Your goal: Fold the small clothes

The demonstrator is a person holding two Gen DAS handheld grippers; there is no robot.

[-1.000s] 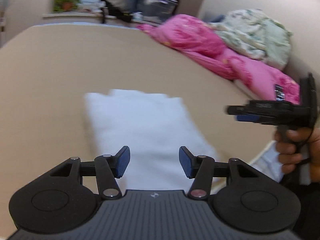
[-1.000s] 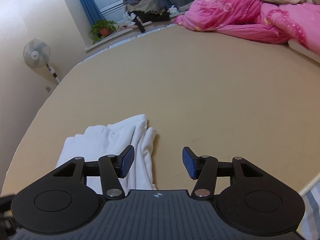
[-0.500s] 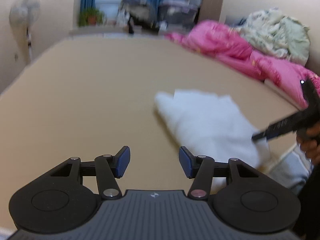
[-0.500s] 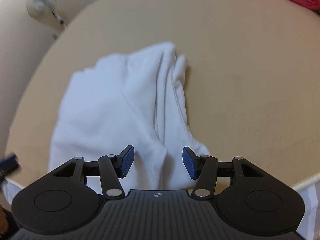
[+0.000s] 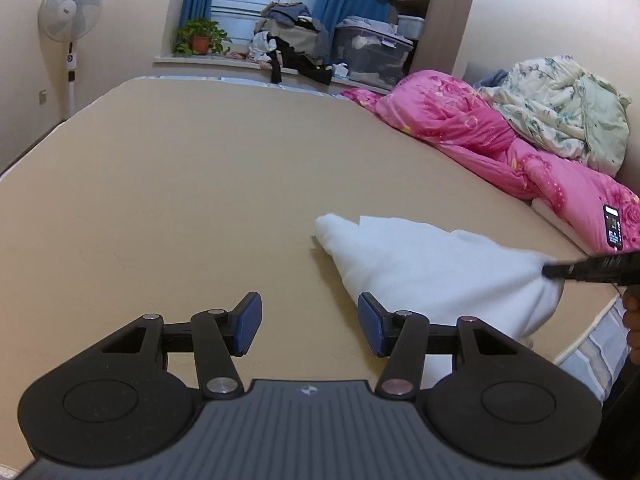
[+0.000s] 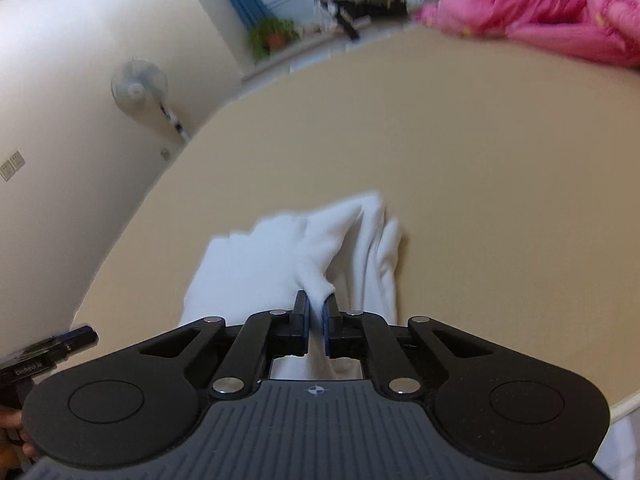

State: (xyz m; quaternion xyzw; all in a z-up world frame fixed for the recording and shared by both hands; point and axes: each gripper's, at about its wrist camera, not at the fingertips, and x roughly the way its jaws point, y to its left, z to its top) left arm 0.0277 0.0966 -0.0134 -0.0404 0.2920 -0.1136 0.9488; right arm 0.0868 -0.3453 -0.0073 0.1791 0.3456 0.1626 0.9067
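A white garment point(image 5: 420, 264) lies near the front edge of the tan bed point(image 5: 200, 184), to the right of my left gripper. My left gripper point(image 5: 310, 328) is open and empty, over bare sheet left of the garment. My right gripper point(image 6: 316, 312) is shut on the near edge of the white garment point(image 6: 296, 252) and lifts that edge a little; the rest trails away on the bed. In the left wrist view the right gripper's tip point(image 5: 576, 270) shows at the garment's right corner. The left gripper's side point(image 6: 48, 352) shows at the left edge of the right wrist view.
A pink quilt point(image 5: 480, 136) and a pale floral blanket point(image 5: 560, 108) are heaped along the right of the bed, with a phone point(image 5: 612, 226) on the quilt. A standing fan point(image 5: 70, 32), a potted plant point(image 5: 200, 38) and piled clothes point(image 5: 292, 40) are at the far wall.
My right gripper has closed on the garment's near edge and raised it. My left gripper has swung left, off the garment, and stays open.
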